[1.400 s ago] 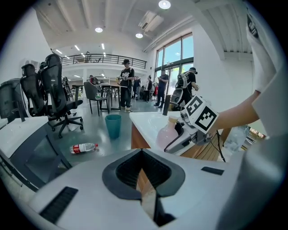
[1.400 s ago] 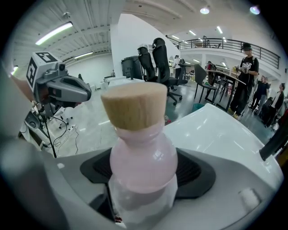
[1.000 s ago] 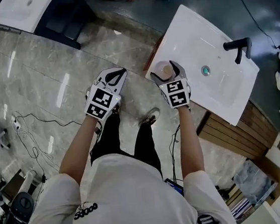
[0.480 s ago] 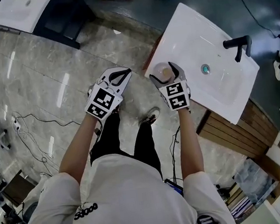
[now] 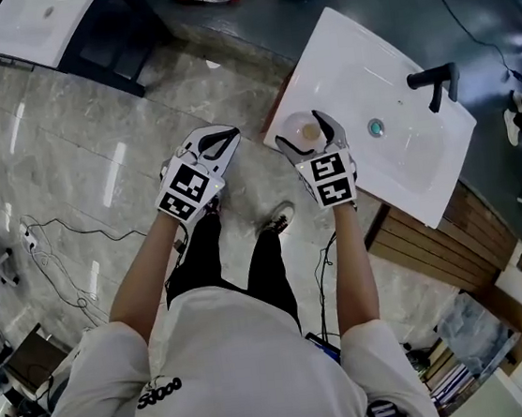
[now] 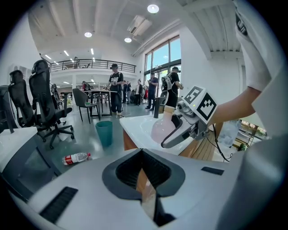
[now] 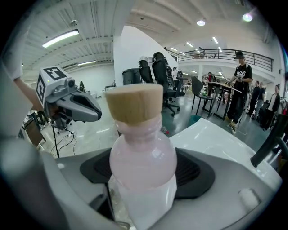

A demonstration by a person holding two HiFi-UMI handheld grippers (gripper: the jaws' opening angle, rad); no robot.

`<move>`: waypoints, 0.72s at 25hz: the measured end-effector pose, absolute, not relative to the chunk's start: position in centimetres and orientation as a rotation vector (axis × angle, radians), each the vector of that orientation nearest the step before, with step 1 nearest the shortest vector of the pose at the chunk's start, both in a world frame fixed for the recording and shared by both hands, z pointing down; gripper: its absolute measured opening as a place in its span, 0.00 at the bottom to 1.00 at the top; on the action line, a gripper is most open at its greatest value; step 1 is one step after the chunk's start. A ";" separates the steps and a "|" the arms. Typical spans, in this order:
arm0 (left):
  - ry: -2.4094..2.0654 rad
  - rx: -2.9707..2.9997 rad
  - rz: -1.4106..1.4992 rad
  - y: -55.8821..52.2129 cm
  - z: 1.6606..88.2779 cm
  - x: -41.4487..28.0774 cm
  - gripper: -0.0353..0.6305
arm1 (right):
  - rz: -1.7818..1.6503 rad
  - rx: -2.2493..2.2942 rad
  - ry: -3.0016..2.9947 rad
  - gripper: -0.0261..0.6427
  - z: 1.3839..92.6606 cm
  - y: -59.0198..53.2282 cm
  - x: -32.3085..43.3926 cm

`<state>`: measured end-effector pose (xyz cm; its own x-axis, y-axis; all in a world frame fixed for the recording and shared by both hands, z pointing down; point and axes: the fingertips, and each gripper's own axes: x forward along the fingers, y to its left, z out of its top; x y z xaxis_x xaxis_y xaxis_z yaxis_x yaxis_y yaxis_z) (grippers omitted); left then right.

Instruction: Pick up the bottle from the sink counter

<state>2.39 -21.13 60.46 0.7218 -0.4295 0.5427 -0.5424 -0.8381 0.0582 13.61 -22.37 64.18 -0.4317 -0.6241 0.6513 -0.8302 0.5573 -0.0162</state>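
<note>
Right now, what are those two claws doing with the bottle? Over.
Right claw shut on the pink bottle, at a corner of the sink counter. Left claw shut, empty, over the floor. Nothing blocking a lift.

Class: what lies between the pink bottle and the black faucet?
The drain, set in the white basin, lies between bottle and faucet; head view shows it.

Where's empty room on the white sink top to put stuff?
Bare: the far corner of the white sink counter, beyond the basin, and the rim strip beside the wooden slats. Crowded: the near corner, where the right claw grips the pale pink bottle with a tan cap, and around the black faucet.
</note>
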 end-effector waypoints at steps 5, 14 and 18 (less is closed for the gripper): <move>-0.793 2.736 0.741 -22.0 58.8 2.6 0.06 | 0.441 1.185 -2.211 0.64 61.0 -22.9 14.2; -0.794 2.795 0.660 -23.1 55.1 4.2 0.06 | 0.426 1.249 -2.198 0.64 55.5 -22.5 16.0; -0.794 2.831 0.613 -23.4 52.8 4.8 0.06 | 0.400 1.318 -2.208 0.64 52.4 -21.9 17.0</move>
<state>4.79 -23.38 52.76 0.7781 -0.4680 0.4191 -0.5241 -0.8514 0.0222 17.03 -21.91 52.36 -0.3814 -0.7192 0.5808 -0.8773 0.4796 0.0178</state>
